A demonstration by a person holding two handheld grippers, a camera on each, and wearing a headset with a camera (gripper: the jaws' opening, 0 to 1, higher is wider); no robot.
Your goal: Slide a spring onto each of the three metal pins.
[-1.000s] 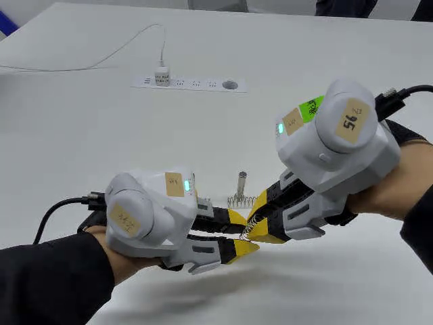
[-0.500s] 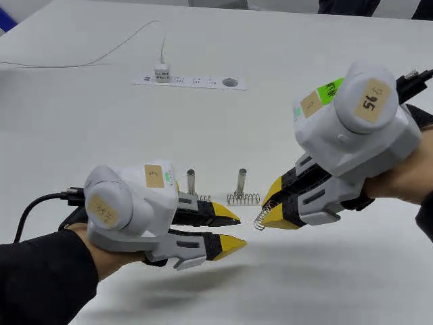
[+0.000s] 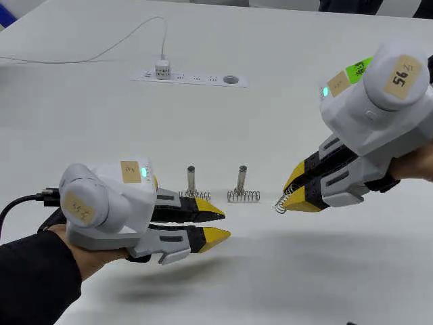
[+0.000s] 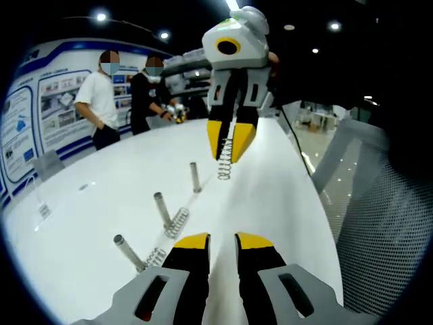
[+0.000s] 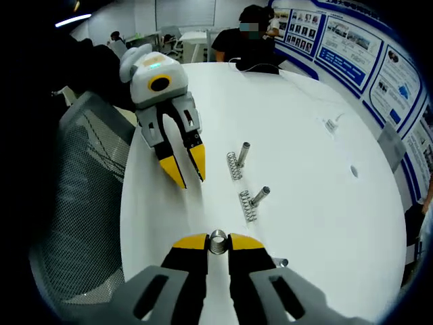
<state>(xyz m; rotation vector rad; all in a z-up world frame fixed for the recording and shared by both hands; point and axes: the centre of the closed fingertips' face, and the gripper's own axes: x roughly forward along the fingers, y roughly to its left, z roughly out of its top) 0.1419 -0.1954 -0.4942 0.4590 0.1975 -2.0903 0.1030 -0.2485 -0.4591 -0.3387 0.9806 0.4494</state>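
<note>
The grippers have parted; the right gripper clamps the spring, the left gripper is empty, fingers slightly apart: threading likely follows.

The table is showing plain white. The power strip on it is matching that white, with a white cable trailing off it. Nearer than the power strip, the pins are gleaming a dull silver-grey, and the loose springs at their feet are glinting the same metal tone. The left gripper and the right gripper are both wearing pale grey-white shells, black jaws with yellow tips and tan paper labels. The right one is also carrying a bright green sticker. A small green light is glowing on each shell. The spring at the right gripper's yellow tips is shining silver. A black sleeve is covering the left arm.
</note>
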